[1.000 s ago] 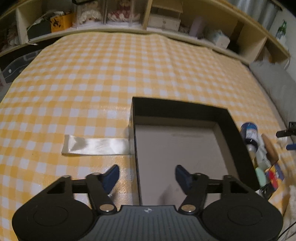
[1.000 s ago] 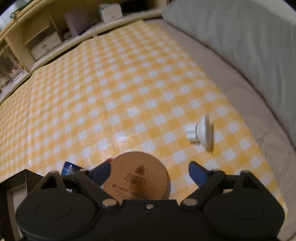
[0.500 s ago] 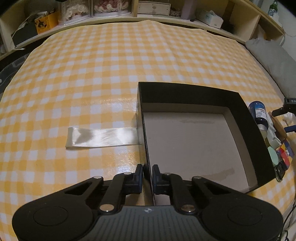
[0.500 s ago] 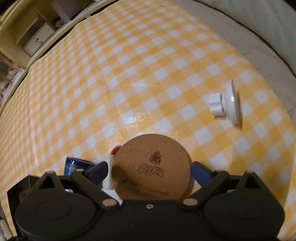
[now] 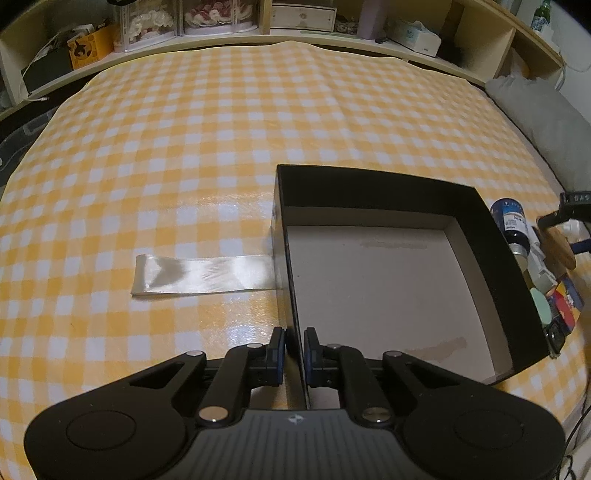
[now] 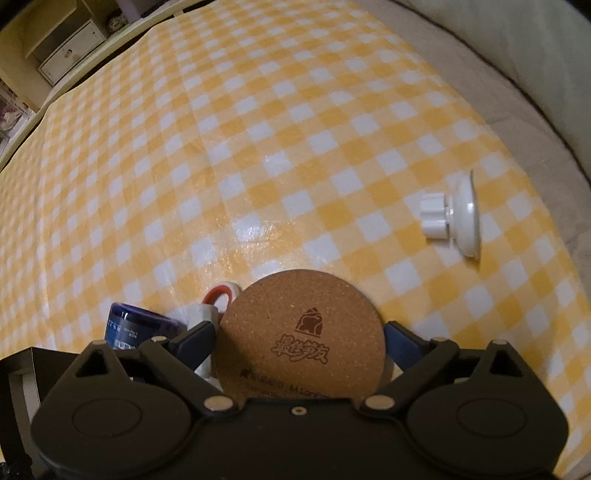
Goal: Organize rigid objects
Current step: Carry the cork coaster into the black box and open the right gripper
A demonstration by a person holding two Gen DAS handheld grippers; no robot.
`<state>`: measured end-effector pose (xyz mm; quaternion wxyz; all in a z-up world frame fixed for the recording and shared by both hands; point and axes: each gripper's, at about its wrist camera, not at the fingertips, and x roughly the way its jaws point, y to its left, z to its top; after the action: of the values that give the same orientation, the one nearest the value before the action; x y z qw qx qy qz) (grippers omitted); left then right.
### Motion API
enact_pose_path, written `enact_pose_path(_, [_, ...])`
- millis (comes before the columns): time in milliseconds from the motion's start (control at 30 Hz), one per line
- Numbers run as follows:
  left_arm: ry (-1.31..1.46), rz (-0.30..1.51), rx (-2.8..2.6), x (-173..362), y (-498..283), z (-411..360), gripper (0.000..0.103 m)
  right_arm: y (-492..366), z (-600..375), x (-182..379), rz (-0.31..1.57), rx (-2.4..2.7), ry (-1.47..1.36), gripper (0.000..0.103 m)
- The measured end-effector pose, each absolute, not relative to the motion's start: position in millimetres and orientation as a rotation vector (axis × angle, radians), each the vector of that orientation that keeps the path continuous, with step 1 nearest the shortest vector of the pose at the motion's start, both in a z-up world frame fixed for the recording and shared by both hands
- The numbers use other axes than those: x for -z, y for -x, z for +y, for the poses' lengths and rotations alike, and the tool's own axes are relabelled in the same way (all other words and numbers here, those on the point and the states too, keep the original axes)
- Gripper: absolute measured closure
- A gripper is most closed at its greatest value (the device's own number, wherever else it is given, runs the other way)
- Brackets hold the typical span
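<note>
An open black box (image 5: 476,221) with a pale floor sits on the yellow checked cloth. My left gripper (image 5: 294,350) is shut on the box's near left wall. My right gripper (image 6: 299,332) is shut on a round cork coaster (image 6: 303,328), held flat above the cloth; the coaster also shows edge-on in the left wrist view (image 5: 559,245) beside the box's right wall. A blue-capped bottle (image 6: 125,325) and several small items (image 5: 561,306) lie by the box's right side. A white suction-cup knob (image 6: 452,218) lies on the cloth at the right.
A satin ribbon strip (image 5: 203,275) lies flat left of the box. Shelves with boxes and jars (image 5: 207,18) run along the far edge. A grey cushion (image 5: 535,107) lies at the right edge of the cloth.
My left gripper has closed from open onto the box's left wall. My right gripper has closed in on the cork coaster and come nearer the cloth.
</note>
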<state>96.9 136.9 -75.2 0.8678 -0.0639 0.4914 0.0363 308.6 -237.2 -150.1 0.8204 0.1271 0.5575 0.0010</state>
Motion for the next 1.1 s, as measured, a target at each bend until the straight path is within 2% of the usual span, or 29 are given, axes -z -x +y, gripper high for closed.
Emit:
enact_pose_path(233, [0.121,1.036,-0.043,82,-108,102,0.092,-281,-205,95,1.023,-0.155,-0.307,0.005])
enact_pose_path(433, [0.141,1.044,-0.029,84,-116,80,0.090,-240,-132,73,1.035,-0.460,-0.322,0.005])
enact_pose_path(700, [0.177,1.043,-0.025,89,-127,73,0.089,-223,-43,98,1.081,-0.615,-0.231,0.003])
enact_pose_path(933, [0.175,1.041,-0.021,93,-127,68,0.089,-224,-25,119,1.130,-0.638,-0.203,0.000])
enact_pose_path(967, [0.177,1.039,-0.019,93,-116,76,0.089,-222,-22,118,1.139,-0.654,-0.165,0.004])
enact_pose_path(1000, [0.177,1.039,-0.019,94,-119,75,0.089,-220,-21,118,1.153,-0.669,-0.126,0.015])
enact_pose_path(1033, [0.176,1.038,-0.018,93,-116,76,0.089,-219,-20,119,1.183,-0.685,-0.074,0.022])
enact_pose_path(1100, [0.173,1.036,-0.015,92,-110,79,0.089,-212,-14,126,1.259,-0.719,0.076,0.053])
